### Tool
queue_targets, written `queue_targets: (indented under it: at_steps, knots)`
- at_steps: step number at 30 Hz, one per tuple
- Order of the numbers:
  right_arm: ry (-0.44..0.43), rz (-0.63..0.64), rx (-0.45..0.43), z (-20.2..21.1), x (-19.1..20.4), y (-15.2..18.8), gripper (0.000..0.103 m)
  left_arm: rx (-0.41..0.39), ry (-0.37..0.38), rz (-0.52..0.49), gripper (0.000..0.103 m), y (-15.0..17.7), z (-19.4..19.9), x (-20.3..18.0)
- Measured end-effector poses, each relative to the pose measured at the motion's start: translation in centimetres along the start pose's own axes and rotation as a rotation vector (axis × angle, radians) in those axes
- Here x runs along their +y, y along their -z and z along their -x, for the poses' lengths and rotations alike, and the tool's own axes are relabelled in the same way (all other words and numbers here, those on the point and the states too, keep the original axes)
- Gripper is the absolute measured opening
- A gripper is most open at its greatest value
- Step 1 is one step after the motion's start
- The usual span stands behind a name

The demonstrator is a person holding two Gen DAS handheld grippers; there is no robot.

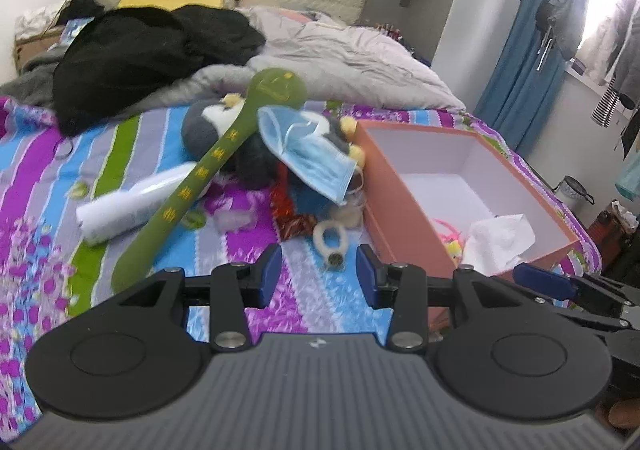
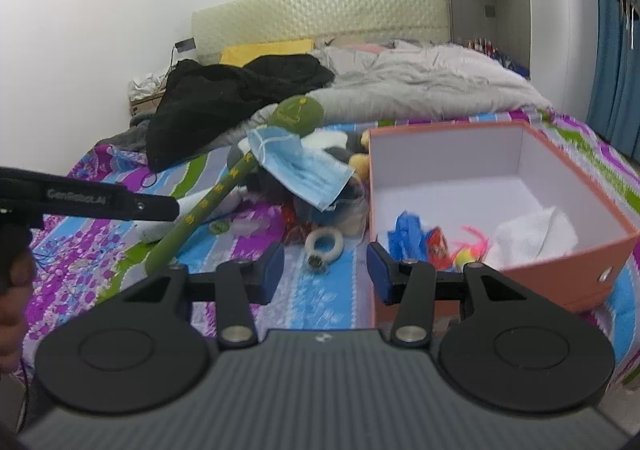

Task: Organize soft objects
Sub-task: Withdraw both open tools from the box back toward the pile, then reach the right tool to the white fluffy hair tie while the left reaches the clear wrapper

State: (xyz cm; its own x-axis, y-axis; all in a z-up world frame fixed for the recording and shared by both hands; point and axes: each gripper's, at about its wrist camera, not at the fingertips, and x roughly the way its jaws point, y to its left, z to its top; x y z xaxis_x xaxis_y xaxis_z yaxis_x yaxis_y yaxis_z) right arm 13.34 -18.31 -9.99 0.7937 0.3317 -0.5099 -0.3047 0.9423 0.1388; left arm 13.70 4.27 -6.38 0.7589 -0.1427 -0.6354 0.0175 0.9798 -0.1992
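A heap of soft things lies at the middle of both views on the striped bedspread (image 1: 132,154), just left of an open orange box (image 1: 404,210). Longest among them is a green paddle-shaped toy (image 1: 208,174): in the left wrist view its long axis runs on a diagonal from its narrow rounded end at lower left, near the left gripper (image 1: 318,276), up to its round printed head at upper centre, which rests against the grey-and-white plush toy (image 1: 208,122). A blue face mask (image 1: 308,154) drapes over the heap, sloping down toward the box's near-left wall. A white bottle (image 1: 132,206) lies on its side under the paddle's shaft, pointing lower left to upper right. A pale ring-shaped item (image 2: 324,244) sits in front of the heap, right ahead of both grippers. Inside the box, the right wrist view shows a white cloth (image 2: 536,234), a blue scrap (image 2: 408,234) and pink strands (image 2: 476,240). The left gripper's jaws are spread, with only bedspread between them; the right gripper (image 2: 326,272) likewise stands parted and empty, its right finger in front of the box's near corner. A black garment (image 1: 140,62) is piled at upper left.
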Motion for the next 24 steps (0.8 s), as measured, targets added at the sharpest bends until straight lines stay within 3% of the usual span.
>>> queue_targets:
  at_steps: [14,24]
  knots:
    - [0.016,-0.002,0.135,-0.5,3.4,5.3,0.048,0.096,-0.053,0.102,0.047,5.8,0.9,5.0]
    - [0.015,0.060,0.151,-3.6,5.7,6.0,0.048,0.113,-0.091,0.112,0.052,6.1,-1.9,7.5]
